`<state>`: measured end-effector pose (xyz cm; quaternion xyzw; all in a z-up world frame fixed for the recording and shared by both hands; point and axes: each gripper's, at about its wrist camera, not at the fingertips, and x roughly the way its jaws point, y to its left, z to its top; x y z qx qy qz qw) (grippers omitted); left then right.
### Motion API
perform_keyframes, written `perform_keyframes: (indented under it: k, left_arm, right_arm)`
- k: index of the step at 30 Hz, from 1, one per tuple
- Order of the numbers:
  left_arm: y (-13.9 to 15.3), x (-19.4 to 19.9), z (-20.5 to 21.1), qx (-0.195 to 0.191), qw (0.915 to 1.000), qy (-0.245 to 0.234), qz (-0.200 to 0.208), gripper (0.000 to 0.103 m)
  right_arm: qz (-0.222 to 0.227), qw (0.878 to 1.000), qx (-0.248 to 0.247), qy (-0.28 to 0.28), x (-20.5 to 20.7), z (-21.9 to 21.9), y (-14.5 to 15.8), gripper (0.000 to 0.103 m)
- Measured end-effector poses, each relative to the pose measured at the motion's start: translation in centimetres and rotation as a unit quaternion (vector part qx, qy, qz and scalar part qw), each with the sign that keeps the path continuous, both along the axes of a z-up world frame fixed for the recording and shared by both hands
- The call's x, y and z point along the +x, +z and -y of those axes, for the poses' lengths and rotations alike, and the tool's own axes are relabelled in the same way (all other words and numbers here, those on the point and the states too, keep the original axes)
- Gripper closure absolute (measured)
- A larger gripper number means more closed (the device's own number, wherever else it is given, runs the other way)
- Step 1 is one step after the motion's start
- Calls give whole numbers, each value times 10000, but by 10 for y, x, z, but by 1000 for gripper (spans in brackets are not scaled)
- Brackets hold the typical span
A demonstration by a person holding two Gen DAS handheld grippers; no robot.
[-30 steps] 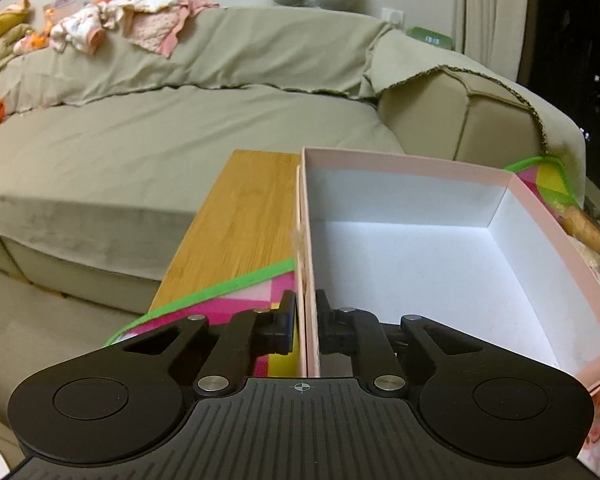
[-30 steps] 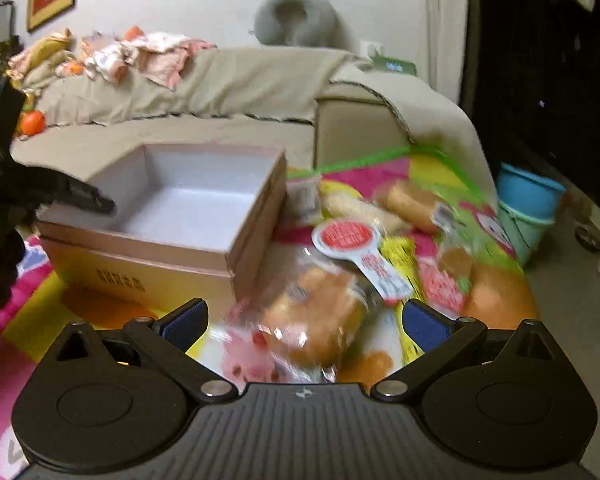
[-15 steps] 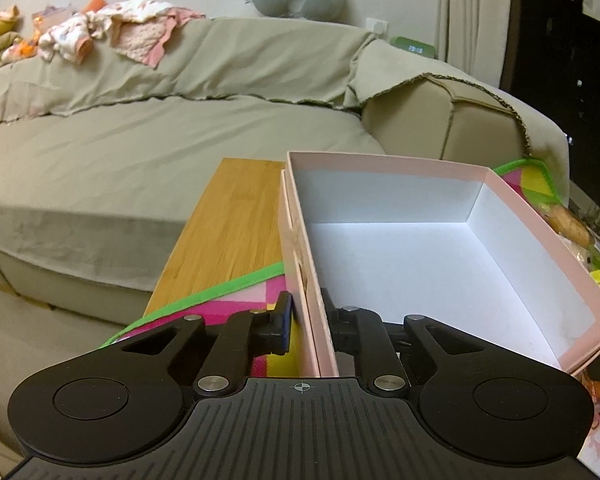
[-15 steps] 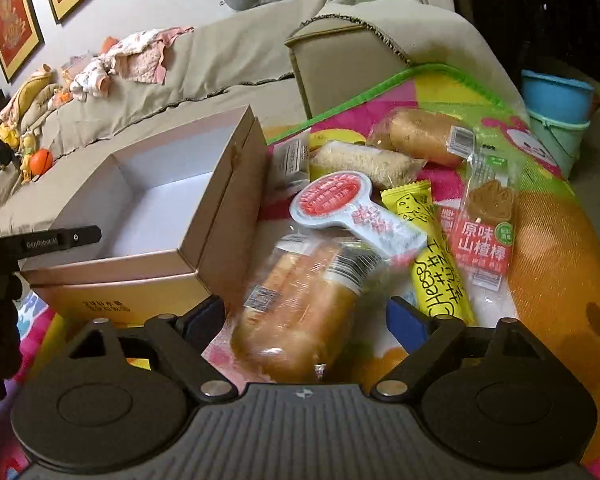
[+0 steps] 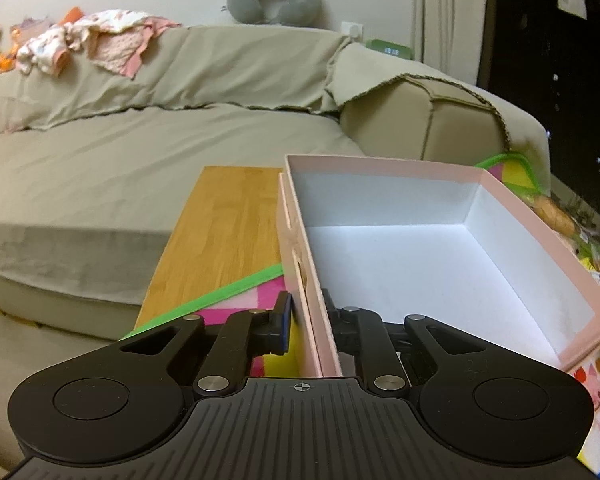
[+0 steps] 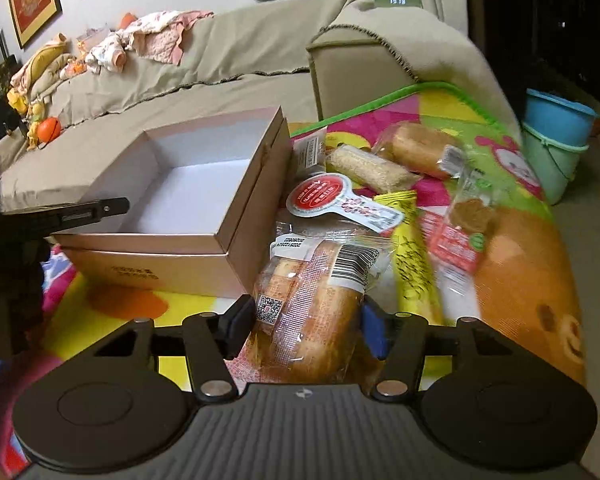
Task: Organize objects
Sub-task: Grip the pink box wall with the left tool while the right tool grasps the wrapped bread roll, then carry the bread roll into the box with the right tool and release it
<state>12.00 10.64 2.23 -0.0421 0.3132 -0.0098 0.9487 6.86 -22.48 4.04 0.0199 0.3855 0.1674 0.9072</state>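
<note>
Right claw (image 6: 306,330), jaws just closing on the bread pack (image 6: 316,300) at six o'clock from the box (image 6: 188,236), should grip gently, while left claw (image 5: 306,318) clamps the box wall steady.

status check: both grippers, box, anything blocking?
Left gripper shut on box wall. Right gripper has just been closing, pads on bread pack. Box empty. Other snacks crowd the right; path to box looks clear.
</note>
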Motion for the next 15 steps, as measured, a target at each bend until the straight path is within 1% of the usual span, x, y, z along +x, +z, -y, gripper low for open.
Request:
perform_keyframes:
  k: [4, 8, 12, 15]
  left_arm:
    - [0, -1, -1, -12, 10000, -19, 10, 88]
    - [0, -1, -2, -35, 10000, -15, 17, 88]
    - [0, -2, -2, -53, 10000, 35, 8, 89]
    - [1, -4, -2, -57, 9999, 97, -21, 89]
  right_arm:
    - [245, 9995, 201, -23, -11, 5, 30, 47]
    - [502, 9970, 563, 140, 1, -8, 64, 47]
    - [718, 9907, 1029, 527, 30, -47, 96, 47]
    - [912, 9861, 1191, 712, 59, -91, 110, 46]
